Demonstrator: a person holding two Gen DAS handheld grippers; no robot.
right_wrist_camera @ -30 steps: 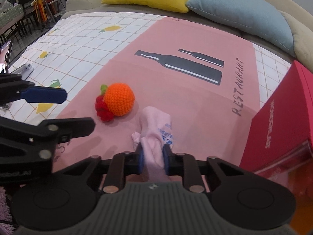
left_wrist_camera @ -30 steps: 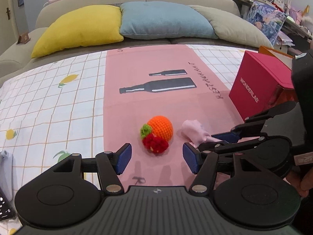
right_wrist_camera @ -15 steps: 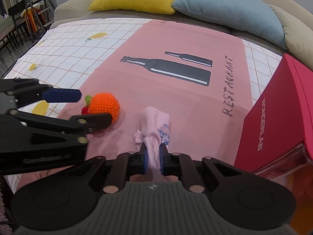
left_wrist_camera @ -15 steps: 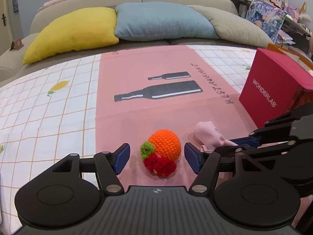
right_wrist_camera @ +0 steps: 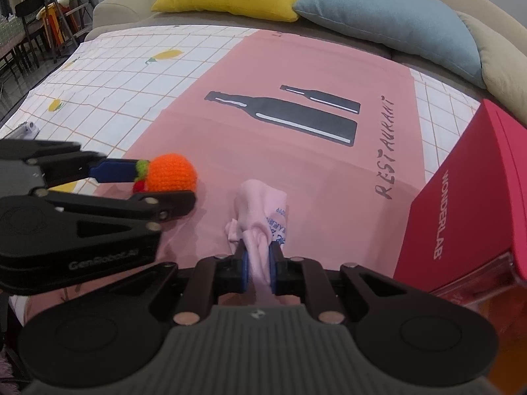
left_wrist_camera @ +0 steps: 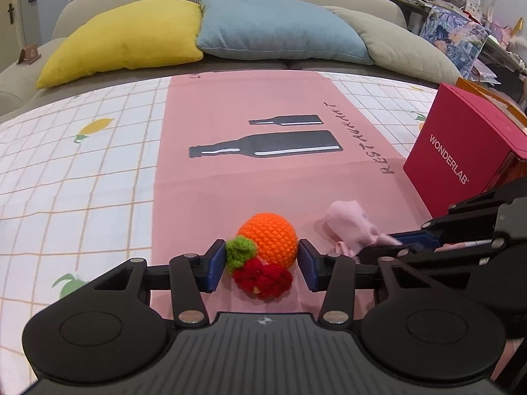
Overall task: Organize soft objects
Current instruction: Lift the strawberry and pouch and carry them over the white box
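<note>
The right tongs (right_wrist_camera: 258,263) are clamped on a crumpled pale pink cloth (right_wrist_camera: 260,204) lying on the pink printed mat (left_wrist_camera: 263,177); the left tongs (left_wrist_camera: 262,265) are spread narrowly around an orange crocheted fruit toy (left_wrist_camera: 268,240), its green leaf touched by one pad

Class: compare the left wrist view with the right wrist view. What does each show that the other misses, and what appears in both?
Only the left wrist view shows the cluttered shelf and the red crochet bit in full. Only the right wrist view shows chairs, and the right gripper shut on the pink cloth. Both show the crochet orange, the red box, the pillows and the left gripper.
</note>
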